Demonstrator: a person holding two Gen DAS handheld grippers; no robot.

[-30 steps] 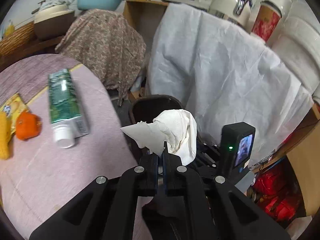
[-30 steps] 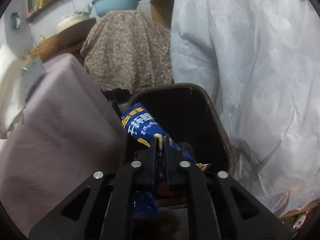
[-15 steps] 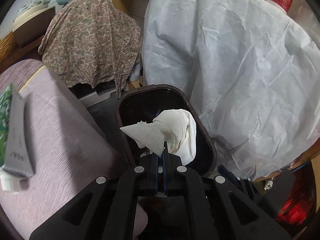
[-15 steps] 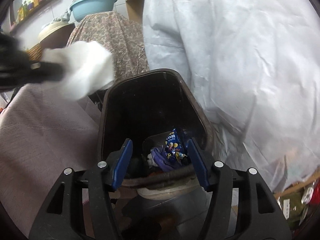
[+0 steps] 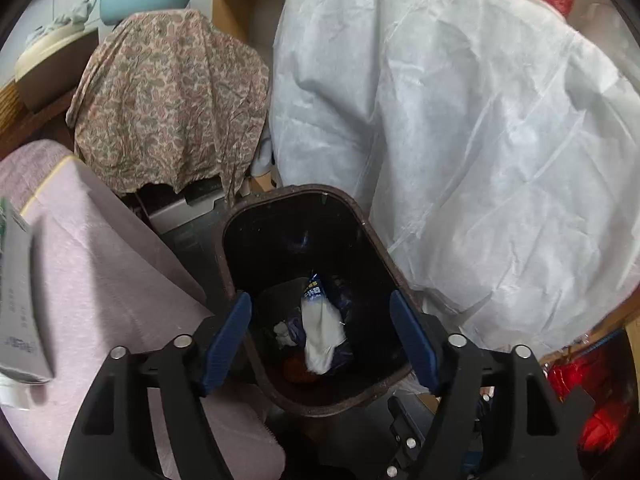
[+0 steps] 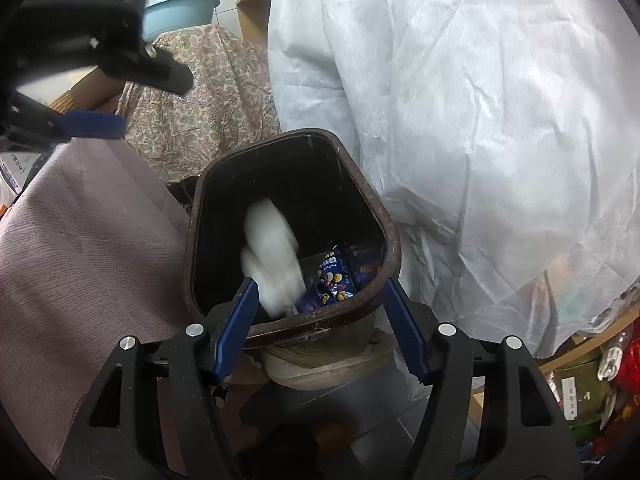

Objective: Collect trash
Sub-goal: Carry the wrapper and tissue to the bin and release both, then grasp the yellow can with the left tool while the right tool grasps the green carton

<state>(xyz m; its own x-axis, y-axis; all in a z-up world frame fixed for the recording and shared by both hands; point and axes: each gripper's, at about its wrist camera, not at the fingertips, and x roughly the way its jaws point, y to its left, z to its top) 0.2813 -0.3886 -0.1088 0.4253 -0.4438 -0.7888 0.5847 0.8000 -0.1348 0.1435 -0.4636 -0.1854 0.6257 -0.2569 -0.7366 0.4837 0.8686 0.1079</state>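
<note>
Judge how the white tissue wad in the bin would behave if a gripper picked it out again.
The white tissue wad looks crumpled and soft, so it would probably squash and flop between the pads. It seems light. It rests loosely on a blue snack wrapper in the bin, so it should lift free easily.

The bin (image 5: 384, 248) is dark brown, its inside black. The wrapper (image 6: 334, 276) is blue; the tissue (image 5: 320, 332) white. The draped cloth (image 5: 172, 104) is pink paisley.
</note>
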